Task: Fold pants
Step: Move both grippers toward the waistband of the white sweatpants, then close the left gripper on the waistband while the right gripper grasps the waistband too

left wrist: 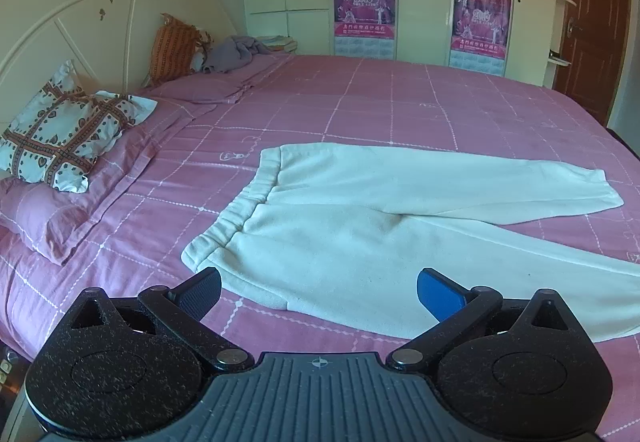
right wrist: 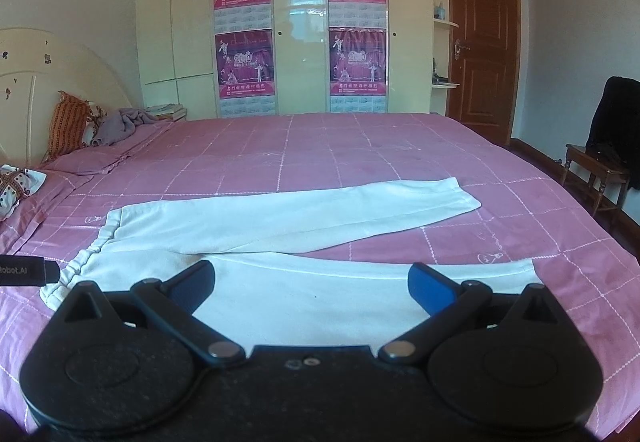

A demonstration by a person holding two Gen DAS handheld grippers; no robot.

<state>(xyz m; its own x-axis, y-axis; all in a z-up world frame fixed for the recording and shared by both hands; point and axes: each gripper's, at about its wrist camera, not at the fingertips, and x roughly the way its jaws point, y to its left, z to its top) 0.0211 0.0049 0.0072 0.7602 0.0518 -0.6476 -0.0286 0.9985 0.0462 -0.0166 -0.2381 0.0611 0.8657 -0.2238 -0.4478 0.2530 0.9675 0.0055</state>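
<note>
White pants (left wrist: 360, 226) lie flat on the pink checked bed (left wrist: 360, 101), waistband to the left, both legs spread apart to the right. My left gripper (left wrist: 320, 290) hovers open over the near edge of the pants by the waistband end, holding nothing. In the right wrist view the same pants (right wrist: 280, 226) stretch across the bed, and my right gripper (right wrist: 312, 286) stands open above the near leg, nothing between its fingers. The tip of the left gripper tool (right wrist: 28, 270) shows at the left edge beside the waistband.
Pillows (left wrist: 64, 133) and a pile of clothes (left wrist: 236, 53) lie at the headboard end on the left. A wardrobe with posters (right wrist: 300, 33) stands behind the bed, a brown door (right wrist: 484, 41) to its right. A wooden chair with dark clothing (right wrist: 604, 157) stands at far right.
</note>
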